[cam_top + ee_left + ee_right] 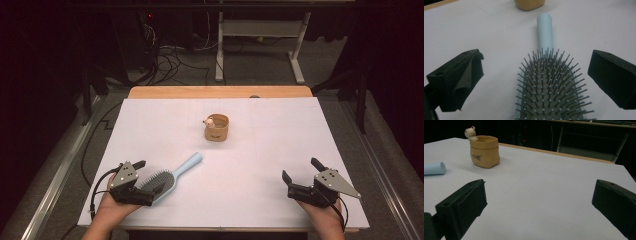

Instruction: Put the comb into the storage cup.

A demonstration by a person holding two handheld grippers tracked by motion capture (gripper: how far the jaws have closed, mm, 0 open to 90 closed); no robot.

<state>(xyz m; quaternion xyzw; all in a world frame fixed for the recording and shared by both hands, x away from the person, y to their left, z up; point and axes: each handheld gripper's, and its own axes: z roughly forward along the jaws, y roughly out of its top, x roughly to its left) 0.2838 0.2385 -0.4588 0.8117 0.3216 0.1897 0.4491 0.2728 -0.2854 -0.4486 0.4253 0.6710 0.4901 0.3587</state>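
A light blue hairbrush [167, 179] lies bristles up at the front left of the white table [280, 135], its handle pointing toward the far right. My left gripper [149, 181] is open, with one jaw on each side of the brush head [549, 90] and neither touching it. In the left gripper view, that gripper [536, 58] looks along the brush handle [544, 30]. My right gripper [300, 168] is open at the front right with nothing between its jaws, and the right gripper view shows bare table ahead of it [541, 186].
A tan sack-shaped pot [216, 127] with a small white figure on its rim stands at mid-table, toward the back. The right gripper view has the pot [484, 152] at the far left and the brush handle's tip [434, 168] at the left edge. Cables and desk legs lie on the floor beyond.
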